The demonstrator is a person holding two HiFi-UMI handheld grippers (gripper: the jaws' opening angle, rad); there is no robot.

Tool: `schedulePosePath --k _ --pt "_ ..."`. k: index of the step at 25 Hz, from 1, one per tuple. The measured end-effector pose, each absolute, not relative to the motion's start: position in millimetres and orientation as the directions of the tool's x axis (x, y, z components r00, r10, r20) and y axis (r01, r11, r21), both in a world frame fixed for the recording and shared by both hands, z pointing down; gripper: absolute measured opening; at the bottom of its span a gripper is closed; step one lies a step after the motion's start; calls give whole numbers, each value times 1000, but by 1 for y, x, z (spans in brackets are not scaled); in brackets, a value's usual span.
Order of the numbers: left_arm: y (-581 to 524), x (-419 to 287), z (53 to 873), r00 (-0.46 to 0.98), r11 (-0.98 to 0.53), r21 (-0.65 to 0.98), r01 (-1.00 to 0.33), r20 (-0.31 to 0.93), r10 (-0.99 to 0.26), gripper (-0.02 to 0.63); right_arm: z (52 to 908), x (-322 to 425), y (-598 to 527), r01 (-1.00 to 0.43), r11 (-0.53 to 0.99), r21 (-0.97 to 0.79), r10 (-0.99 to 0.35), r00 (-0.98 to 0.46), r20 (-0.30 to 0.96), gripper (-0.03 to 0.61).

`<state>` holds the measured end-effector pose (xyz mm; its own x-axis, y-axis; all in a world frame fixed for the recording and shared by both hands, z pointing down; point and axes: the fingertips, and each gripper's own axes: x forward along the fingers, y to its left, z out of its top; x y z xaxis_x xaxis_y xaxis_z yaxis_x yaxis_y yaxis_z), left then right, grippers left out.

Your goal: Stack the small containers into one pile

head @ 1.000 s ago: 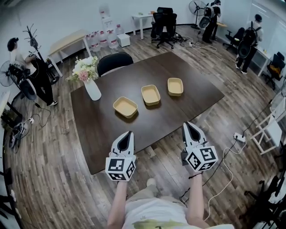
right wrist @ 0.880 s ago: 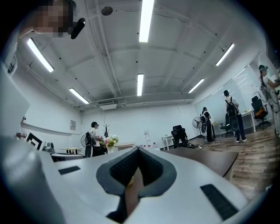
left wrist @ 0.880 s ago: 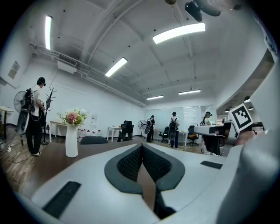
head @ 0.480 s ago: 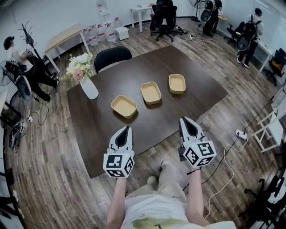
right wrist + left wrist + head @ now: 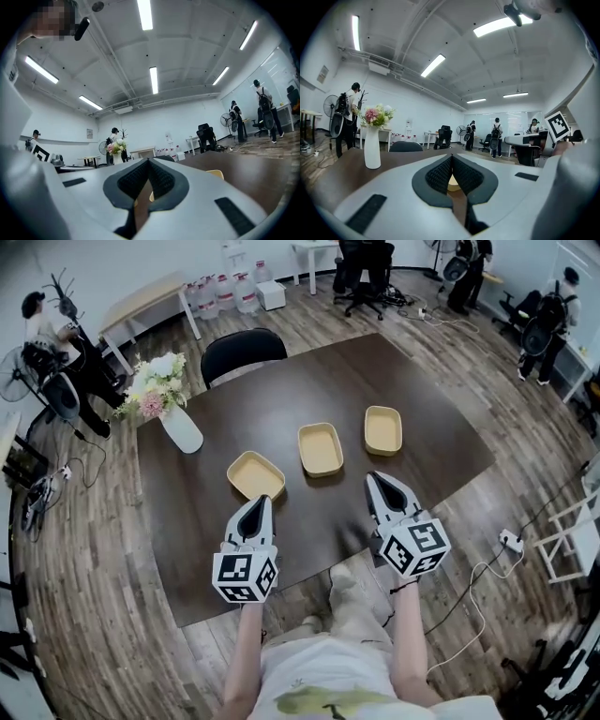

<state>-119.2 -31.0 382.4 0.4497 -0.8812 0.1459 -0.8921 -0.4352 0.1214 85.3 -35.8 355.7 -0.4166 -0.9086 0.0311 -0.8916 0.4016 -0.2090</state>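
Observation:
Three shallow tan containers stand in a row on the dark table (image 5: 441, 451): the left container (image 5: 255, 474), the middle container (image 5: 320, 448) and the right container (image 5: 382, 429), each apart from the others. My left gripper (image 5: 262, 500) is shut and empty, its tip just short of the left container. My right gripper (image 5: 374, 478) is shut and empty, near the right container's front. In the left gripper view the left gripper (image 5: 451, 158) shows a sliver of tan container (image 5: 453, 183) behind its jaws. In the right gripper view a container (image 5: 215, 174) lies beside the right gripper (image 5: 149, 161).
A white vase of flowers (image 5: 178, 426) stands on the table's left part. A black chair (image 5: 242, 351) is at the far edge. People stand about the room, and a power strip with cable (image 5: 511, 540) lies on the floor at right.
Both grippers have moved forward, from before the table's near edge to over the table and close to the containers. Their jaws stayed shut. The containers have not moved.

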Motion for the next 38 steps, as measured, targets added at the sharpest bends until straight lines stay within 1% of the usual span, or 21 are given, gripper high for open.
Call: schedulePosePath --k 4,11,22,26,32,38 --pt "-65 -103 389 425 -407 136 -903 162 -891 25 359 90 -82 -870 448 -206 -883 -467 52 21" --pt "-102 -106 409 325 -297 152 -943 227 -918 25 373 66 -145 -799 557 -229 -802 -589 104 21" --pt "-116 -114 447 175 -110 207 -972 326 -929 25 408 13 -189 -652 710 -266 -616 -758 214 21" --pt "-112 -130 457 113 -36 216 -976 356 -928 25 425 -15 -194 -604 748 -274 -548 -795 260 21" --pt "-105 -152 467 55 35 220 -975 387 -920 25 445 -58 -198 -541 793 -280 -451 -830 328 21" --pt "-101 -171 474 28 79 242 -967 409 -912 25 469 -93 -197 -539 775 -329 -385 -817 430 23"
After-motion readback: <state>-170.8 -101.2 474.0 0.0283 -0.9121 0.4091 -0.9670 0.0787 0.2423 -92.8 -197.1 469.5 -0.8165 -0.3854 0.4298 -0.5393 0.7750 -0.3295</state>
